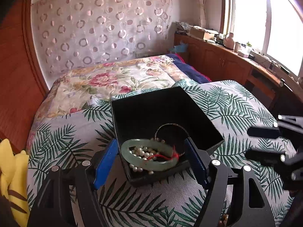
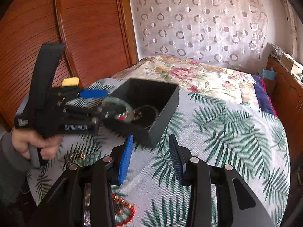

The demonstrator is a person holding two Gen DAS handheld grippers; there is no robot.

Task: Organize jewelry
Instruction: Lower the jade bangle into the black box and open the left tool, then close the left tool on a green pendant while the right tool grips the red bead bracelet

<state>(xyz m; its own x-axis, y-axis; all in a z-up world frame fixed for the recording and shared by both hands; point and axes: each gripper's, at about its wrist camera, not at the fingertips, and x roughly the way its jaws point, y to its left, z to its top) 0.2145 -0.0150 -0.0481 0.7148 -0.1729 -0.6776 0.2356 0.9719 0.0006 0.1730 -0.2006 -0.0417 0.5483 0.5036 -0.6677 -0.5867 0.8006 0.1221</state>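
We see the left gripper [image 1: 151, 157] clamped on the near corner of the open black square box [image 1: 144, 113], one blue pad against each outer wall, which steadies it on the palm-leaf printed bedspread [image 1: 236, 102]. Inside lie a pale green jade bangle [image 1: 151, 165] tied with red thread, loose white pearls [image 1: 144, 154] and a dark thin bangle [image 1: 171, 130]. The right gripper [image 2: 150, 158] hangs just beside the box, jaws partly apart and empty. Beaded pieces [image 2: 121, 208] not yet boxed lie beneath it.
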